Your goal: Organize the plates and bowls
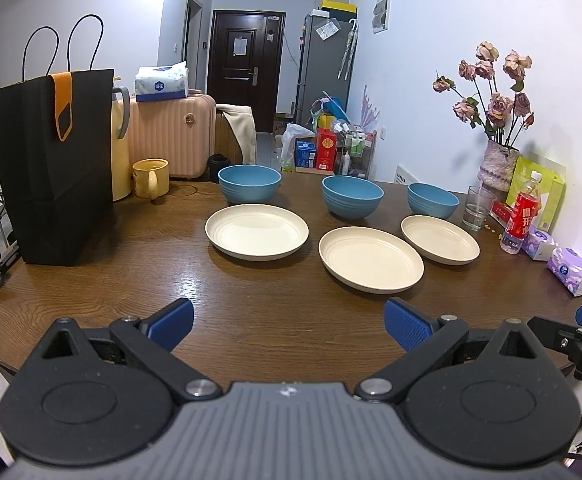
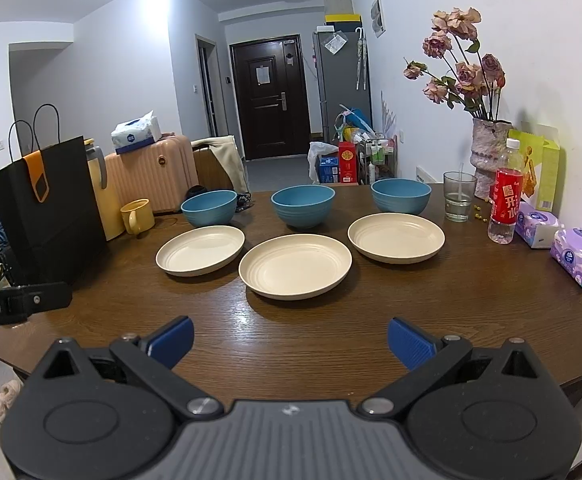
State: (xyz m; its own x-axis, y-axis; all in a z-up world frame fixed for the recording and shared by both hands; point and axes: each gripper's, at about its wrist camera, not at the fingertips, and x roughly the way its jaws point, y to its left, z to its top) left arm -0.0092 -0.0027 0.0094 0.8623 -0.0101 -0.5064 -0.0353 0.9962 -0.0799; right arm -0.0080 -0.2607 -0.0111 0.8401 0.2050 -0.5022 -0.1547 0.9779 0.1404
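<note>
Both hand-held grippers, left hand-held gripper (image 1: 289, 322) and right hand-held gripper (image 2: 291, 340), spread wide, empty, over near tabletop (image 2: 431, 300) edge. Three cream plates (image 2: 295, 266), three blue bowls (image 2: 303, 205) well ahead, mid-tabletop.

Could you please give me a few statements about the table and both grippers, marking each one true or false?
1. Three blue bowls stand behind three cream plates. True: for instance the middle bowl stands behind the middle plate.
2. The left gripper holds a plate. False: it is open, holding nothing.
3. A yellow mug stands beside the black paper bag. True.
4. The bowls are stacked on the plates. False: each stands on the wooden table itself.
5. The right gripper is open above the table's near edge. True.
</note>
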